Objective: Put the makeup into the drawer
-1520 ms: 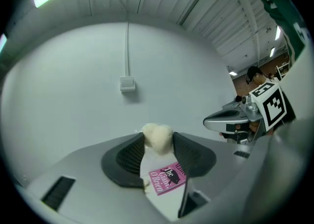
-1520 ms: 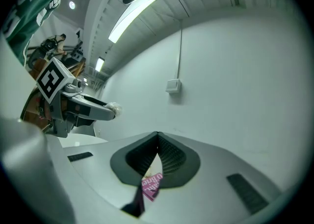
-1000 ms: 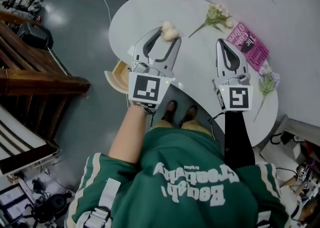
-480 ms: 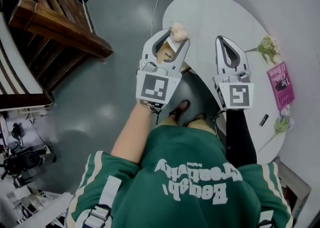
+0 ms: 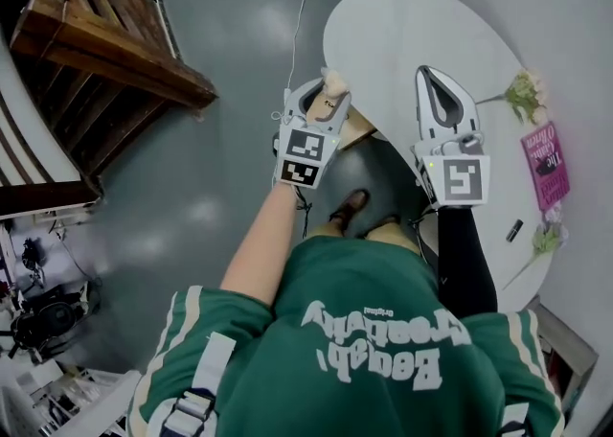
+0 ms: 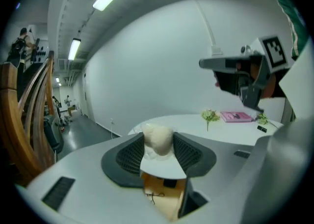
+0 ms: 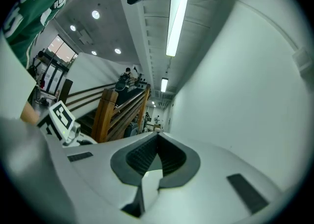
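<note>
A cream makeup puff [image 5: 334, 88] sits between the fingers of my left gripper [image 5: 325, 98], which is shut on it. In the left gripper view the puff [image 6: 158, 137] is pinched at the jaw tips, directly above the open light-wood drawer [image 6: 163, 196]. That drawer [image 5: 357, 125] juts out from under the near-left edge of the white oval table [image 5: 402, 33]. My right gripper [image 5: 429, 76] hovers over the table to the right of the drawer, shut with nothing in it; its closed tips [image 7: 157, 136] point level toward the room.
On the table's right side lie a flower sprig [image 5: 524, 95], a pink book [image 5: 546, 165], a small black item [image 5: 514, 230] and another flower [image 5: 546, 240]. A wooden staircase [image 5: 105, 52] stands at the left. A cable [image 5: 301, 4] runs across the grey floor.
My left gripper has carried the puff off the tabletop, leftward and down, to just above the open drawer. The right gripper has shifted along with the turn and stays shut.
</note>
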Action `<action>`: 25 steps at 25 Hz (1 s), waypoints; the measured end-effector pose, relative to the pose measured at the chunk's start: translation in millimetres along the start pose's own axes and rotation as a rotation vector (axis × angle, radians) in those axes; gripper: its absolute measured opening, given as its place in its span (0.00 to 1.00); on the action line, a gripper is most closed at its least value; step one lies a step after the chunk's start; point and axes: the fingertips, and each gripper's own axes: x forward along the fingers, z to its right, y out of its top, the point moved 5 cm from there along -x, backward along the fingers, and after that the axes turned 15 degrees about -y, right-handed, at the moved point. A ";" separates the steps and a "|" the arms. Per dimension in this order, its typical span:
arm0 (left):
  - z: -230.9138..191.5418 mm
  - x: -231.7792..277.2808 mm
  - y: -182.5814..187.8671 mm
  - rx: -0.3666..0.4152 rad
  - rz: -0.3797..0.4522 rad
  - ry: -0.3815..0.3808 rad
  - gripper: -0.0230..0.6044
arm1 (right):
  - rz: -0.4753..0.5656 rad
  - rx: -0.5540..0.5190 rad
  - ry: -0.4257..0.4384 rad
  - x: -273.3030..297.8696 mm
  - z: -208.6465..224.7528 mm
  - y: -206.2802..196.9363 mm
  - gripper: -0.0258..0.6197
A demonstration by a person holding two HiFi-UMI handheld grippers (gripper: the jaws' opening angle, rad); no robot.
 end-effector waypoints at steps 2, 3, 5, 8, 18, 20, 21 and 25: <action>-3.4 11.4 -41.6 -0.044 -0.086 -0.019 0.36 | 0.008 -0.002 -0.008 0.7 2.6 -2.0 0.05; -4.1 15.9 -61.9 -0.063 -0.130 -0.031 0.36 | 0.010 -0.003 -0.013 0.5 4.1 -2.6 0.05; -4.7 21.1 -99.2 -0.093 -0.217 -0.054 0.36 | -0.001 -0.007 -0.031 0.0 6.9 -2.7 0.05; -6.0 22.2 -143.1 -0.134 -0.323 -0.084 0.36 | -0.011 -0.004 -0.047 1.2 7.9 -3.5 0.05; 0.4 24.4 -216.3 -0.213 -0.529 -0.117 0.40 | -0.026 -0.006 -0.086 -2.9 12.4 -9.6 0.05; -0.8 25.5 -214.8 -0.211 -0.526 -0.126 0.41 | -0.024 -0.006 -0.083 -2.9 11.0 -11.3 0.05; -1.0 25.9 -214.3 -0.210 -0.527 -0.134 0.41 | -0.024 -0.006 -0.083 -2.7 10.4 -11.4 0.05; -2.3 25.5 -214.8 -0.192 -0.531 -0.153 0.50 | -0.018 -0.009 -0.082 -0.7 7.0 -8.1 0.05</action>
